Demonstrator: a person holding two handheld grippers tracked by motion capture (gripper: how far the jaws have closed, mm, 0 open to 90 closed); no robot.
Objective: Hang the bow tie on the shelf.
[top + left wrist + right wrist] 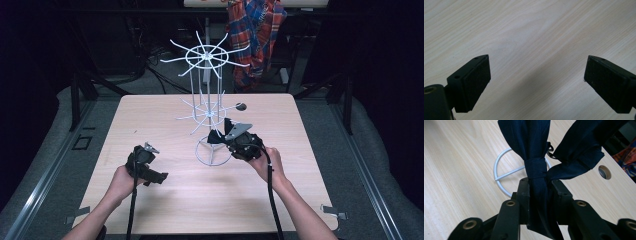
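navy fabric, a bow tie point(537, 167), sits at the centre of the right gripper view, and we see our right gripper point(539, 192) with its jaws clamped on the knot. in the high view the tie point(216, 136) hangs beside the white wire rack point(207, 90), above the rack's ring base. at lower left our left gripper point(536, 75) hovers over the pale wooden table point(529, 27), jaws wide apart with nothing between them.
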